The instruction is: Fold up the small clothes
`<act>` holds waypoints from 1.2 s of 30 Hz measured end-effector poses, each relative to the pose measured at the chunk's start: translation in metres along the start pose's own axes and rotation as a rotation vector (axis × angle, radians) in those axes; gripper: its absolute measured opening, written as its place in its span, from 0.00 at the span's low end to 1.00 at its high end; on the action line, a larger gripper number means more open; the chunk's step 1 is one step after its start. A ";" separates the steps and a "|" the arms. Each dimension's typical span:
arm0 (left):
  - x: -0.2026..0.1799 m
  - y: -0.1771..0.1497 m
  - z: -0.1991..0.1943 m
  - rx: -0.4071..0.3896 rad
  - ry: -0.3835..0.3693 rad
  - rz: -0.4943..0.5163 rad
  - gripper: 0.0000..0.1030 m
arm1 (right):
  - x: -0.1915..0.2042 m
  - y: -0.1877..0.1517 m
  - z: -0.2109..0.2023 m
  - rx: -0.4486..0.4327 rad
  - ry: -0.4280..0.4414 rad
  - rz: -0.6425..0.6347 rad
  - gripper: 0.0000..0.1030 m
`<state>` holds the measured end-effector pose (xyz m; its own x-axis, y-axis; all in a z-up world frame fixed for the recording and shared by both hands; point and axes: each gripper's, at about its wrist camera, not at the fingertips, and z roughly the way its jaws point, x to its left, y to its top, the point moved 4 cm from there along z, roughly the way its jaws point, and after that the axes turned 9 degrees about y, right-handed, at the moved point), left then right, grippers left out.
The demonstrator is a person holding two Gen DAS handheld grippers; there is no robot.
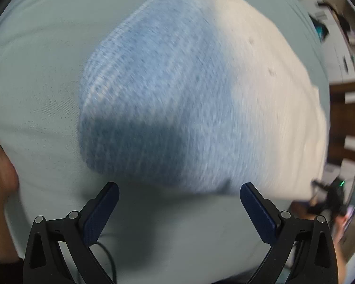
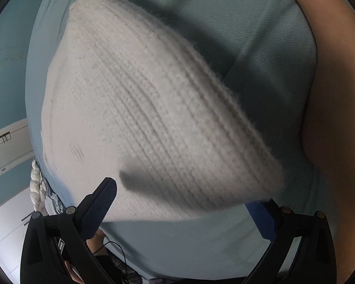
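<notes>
A pale blue-green woven cloth (image 1: 35, 75) covers the supporting surface and fills most of both wrist views, lightly creased. Directly on it lies 1 knitted garment (image 1: 177, 94), ribbed, with a blue section on the left and a cream-white section on the right in the left view. In the right view only its cream-white ribbed part (image 2: 142, 118) shows, casting a shadow onto the cloth at the far side.

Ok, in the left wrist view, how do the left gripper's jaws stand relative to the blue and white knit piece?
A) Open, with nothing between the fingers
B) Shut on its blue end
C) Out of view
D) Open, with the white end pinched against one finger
A: the left gripper is spread wide, and the knit piece lies on the pale sheet just beyond its fingertips.
</notes>
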<state>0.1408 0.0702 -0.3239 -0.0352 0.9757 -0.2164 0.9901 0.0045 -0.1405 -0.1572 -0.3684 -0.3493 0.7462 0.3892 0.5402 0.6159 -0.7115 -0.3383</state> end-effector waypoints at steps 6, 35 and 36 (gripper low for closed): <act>0.010 0.004 0.004 0.095 -0.065 -0.099 1.00 | -0.015 0.006 0.001 0.044 -0.035 0.010 0.96; -0.017 -0.022 -0.122 -0.169 -0.177 0.071 0.19 | 0.056 0.015 -0.123 -0.139 0.062 -0.439 0.15; -0.015 -0.035 -0.122 -0.147 -0.159 0.085 0.19 | 0.055 0.011 -0.122 -0.126 0.062 -0.426 0.15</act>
<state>0.1233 0.0823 -0.1976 0.0401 0.9271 -0.3726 0.9991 -0.0335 0.0242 -0.1403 -0.4259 -0.2297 0.4140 0.6296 0.6575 0.8262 -0.5630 0.0189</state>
